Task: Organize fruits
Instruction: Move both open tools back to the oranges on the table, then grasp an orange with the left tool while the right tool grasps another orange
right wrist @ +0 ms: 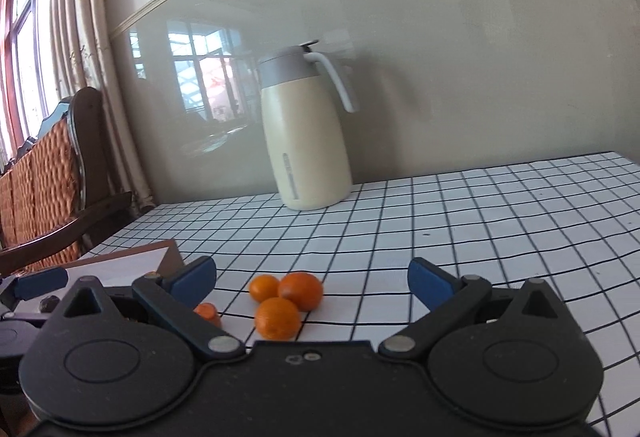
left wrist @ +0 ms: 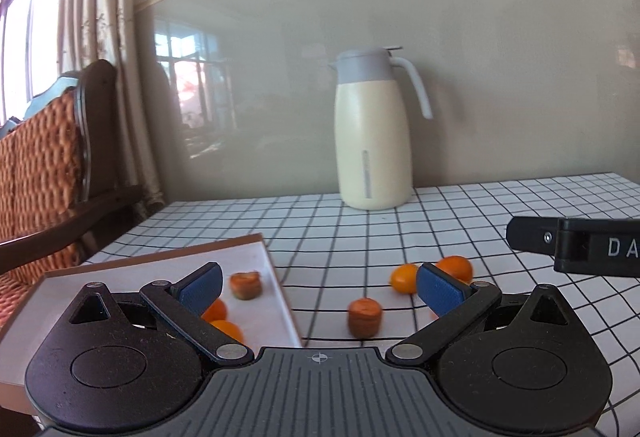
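In the left wrist view my left gripper (left wrist: 318, 287) is open and empty above the table. A carrot-like chunk (left wrist: 364, 318) stands on the cloth between its fingers, and two small oranges (left wrist: 404, 278) (left wrist: 456, 267) lie behind the right finger. The white tray (left wrist: 256, 255) at left holds another chunk (left wrist: 245, 285) and two oranges (left wrist: 216, 310) (left wrist: 228, 329) partly hidden by the left finger. In the right wrist view my right gripper (right wrist: 312, 281) is open and empty, with three oranges (right wrist: 277, 318) (right wrist: 301, 290) (right wrist: 264, 287) between its fingers and a chunk (right wrist: 208, 313) by its left finger.
A cream thermos jug (left wrist: 374, 133) stands at the back by the wall, also in the right wrist view (right wrist: 306, 133). A wooden wicker chair (left wrist: 44, 173) is left of the table. The right gripper's finger (left wrist: 576, 243) shows at the right of the left wrist view. The checked tablecloth (right wrist: 480, 229) stretches right.
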The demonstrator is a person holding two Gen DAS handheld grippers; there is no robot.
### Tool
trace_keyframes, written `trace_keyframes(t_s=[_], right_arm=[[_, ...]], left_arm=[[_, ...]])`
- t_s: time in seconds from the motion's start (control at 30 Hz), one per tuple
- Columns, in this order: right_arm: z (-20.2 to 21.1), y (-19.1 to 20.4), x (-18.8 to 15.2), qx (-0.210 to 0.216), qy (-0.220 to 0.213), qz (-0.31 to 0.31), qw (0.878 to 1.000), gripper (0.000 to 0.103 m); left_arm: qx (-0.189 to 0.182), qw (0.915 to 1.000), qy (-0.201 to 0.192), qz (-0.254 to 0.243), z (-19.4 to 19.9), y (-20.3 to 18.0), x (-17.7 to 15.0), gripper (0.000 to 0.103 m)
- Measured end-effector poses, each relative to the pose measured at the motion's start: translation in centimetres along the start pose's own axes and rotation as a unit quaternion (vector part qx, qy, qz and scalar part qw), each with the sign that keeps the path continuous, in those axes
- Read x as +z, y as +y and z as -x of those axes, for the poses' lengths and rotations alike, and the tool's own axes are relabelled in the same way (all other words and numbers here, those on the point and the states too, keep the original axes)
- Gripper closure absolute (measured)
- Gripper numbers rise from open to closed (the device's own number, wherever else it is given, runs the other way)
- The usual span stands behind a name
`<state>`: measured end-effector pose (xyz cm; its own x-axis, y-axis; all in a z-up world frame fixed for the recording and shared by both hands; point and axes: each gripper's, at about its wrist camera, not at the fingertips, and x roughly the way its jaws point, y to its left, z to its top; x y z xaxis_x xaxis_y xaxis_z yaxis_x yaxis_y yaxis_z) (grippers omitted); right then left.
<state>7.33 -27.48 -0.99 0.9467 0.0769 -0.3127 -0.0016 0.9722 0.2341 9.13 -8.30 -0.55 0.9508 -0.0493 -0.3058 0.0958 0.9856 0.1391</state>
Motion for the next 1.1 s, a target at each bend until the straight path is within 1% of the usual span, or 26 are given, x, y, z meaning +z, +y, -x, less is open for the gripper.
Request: trace_keyframes(t_s=[0.17,0.2,0.23,0.33,0.43,0.5,0.63,0.73,0.8,0.9,0.93,1.0,1.1], right_arm=[[0.1,-1.2,0.1,-0.007,0.003,-0.017,1.0,0.006],[0.1,-1.4,0.2,-0.008,0.003,-0.02,1.0,0.006],[0.2,-1.6,0.2,-0.009,0.003,-0.023,1.0,0.006],[0.3,-2.0,0.3,-0.013,0.001,-0.024,1.0,0.006],[0.4,-2.4,0.3,-0.014,0.0,-0.029,0.999,0.006],[0.4,-2.5,0.3,-0.015,0.0,-0.029,0.999,0.006],[0.5,-2.8,0.3,-0.018,0.001,-0.029,0.999,0.006],[0.6,-3.1,0.3,-0.021,0.0,-0.03,0.999,0.006],[0.7,-3.3,0.3,-0.022,0.001,-0.03,0.999,0.006],[0.8,-3.7,0.2,-0.026,0.001,-0.031,0.999,0.006],[0.8,-3.8,0.2,-0.027,0.0,-0.03,0.999,0.006],[0.9,-4.2,0.2,-0.031,0.0,-0.03,0.999,0.006],[0.9,-4.7,0.2,-0.037,0.0,-0.035,0.999,0.006]], left_arm=[[-0.014,0.9999,0.008,-0.005,-0.5,-1.3,-0.1,0.002],[-0.016,0.9998,0.01,-0.007,-0.6,-1.6,-0.1,0.007],[-0.018,0.9997,0.015,-0.008,-0.9,-1.9,-0.2,0.01],[-0.027,0.9992,0.031,0.003,-1.6,-2.2,-0.3,0.011],[-0.03,0.9988,0.038,0.009,-2.0,-2.5,-0.4,0.012],[-0.032,0.9985,0.043,0.012,-2.3,-2.7,-0.5,0.019],[-0.038,0.9979,0.051,0.012,-2.7,-3.2,-0.8,0.021],[-0.046,0.9977,0.049,0.004,-2.9,-4.0,-0.8,0.022],[-0.054,0.9971,0.053,0.001,-3.0,-4.6,-0.8,0.024],[-0.061,0.9964,0.058,-0.002,-3.5,-5.5,-0.9,0.025],[-0.064,0.9963,0.059,-0.003,-3.7,-5.8,-0.9,0.027],[-0.07,0.9954,0.065,-0.004,-4.2,-6.4,-0.9,0.043],[-0.078,0.9938,0.079,0.005,-5.2,-7.2,-1.1,0.044]])
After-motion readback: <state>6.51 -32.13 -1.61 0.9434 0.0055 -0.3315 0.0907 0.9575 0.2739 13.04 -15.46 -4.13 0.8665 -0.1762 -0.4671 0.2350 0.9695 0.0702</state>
